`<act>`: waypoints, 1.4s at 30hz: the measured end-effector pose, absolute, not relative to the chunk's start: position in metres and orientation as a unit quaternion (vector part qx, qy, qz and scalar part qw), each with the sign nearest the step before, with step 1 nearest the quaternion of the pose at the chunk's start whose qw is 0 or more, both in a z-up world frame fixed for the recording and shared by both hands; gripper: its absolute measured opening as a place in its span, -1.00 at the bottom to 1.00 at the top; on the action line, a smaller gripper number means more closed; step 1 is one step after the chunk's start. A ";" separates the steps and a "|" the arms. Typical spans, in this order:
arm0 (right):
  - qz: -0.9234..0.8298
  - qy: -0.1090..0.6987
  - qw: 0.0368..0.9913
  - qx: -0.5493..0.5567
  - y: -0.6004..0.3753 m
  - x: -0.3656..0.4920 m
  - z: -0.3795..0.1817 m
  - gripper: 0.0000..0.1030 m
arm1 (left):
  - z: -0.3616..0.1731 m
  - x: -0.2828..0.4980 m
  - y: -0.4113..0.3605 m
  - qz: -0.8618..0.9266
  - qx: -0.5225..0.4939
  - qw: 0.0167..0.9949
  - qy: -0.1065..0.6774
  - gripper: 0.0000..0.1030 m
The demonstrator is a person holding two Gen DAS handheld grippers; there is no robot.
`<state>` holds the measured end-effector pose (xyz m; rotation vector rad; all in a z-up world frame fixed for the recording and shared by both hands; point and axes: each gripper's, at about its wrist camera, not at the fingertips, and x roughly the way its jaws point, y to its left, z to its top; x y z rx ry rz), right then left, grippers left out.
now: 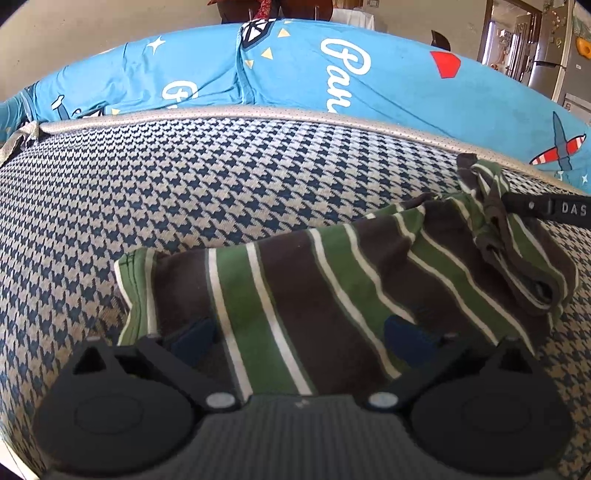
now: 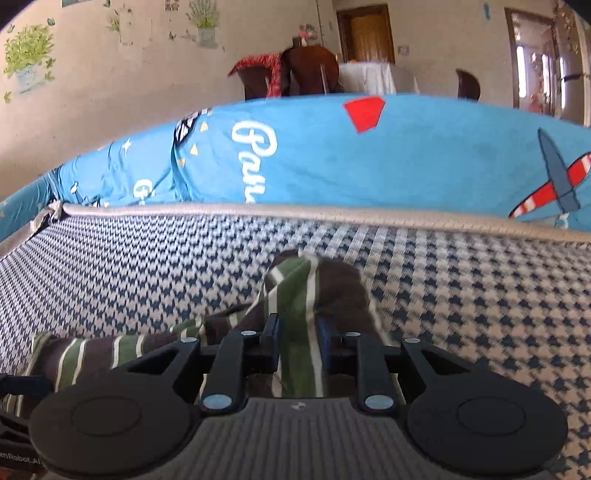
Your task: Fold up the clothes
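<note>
A green, brown and white striped garment lies on a houndstooth cushion. In the left wrist view my left gripper is open, its blue pads spread wide at the garment's near edge with cloth lying between them. The garment's far right corner is bunched and lifted where my right gripper pinches it. In the right wrist view my right gripper is shut on a raised fold of the striped garment. The rest of the cloth trails away to the left.
A beige piped edge borders the cushion's far side. Beyond it a blue cover with white lettering and aeroplanes rises. Chairs, a white-clothed table and a door stand further back. Bare houndstooth lies left and right of the garment.
</note>
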<state>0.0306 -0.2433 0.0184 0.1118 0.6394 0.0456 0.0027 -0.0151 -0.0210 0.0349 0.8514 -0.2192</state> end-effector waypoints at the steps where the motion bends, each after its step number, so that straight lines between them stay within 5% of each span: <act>1: 0.027 0.327 0.943 0.059 -0.242 0.033 0.013 -0.57 | -0.022 0.003 -0.015 -0.105 0.020 0.904 0.415 1.00; 42: 0.012 0.347 0.936 0.063 -0.192 -0.023 0.016 -0.42 | -0.019 -0.016 -0.007 -0.088 0.033 0.899 0.427 1.00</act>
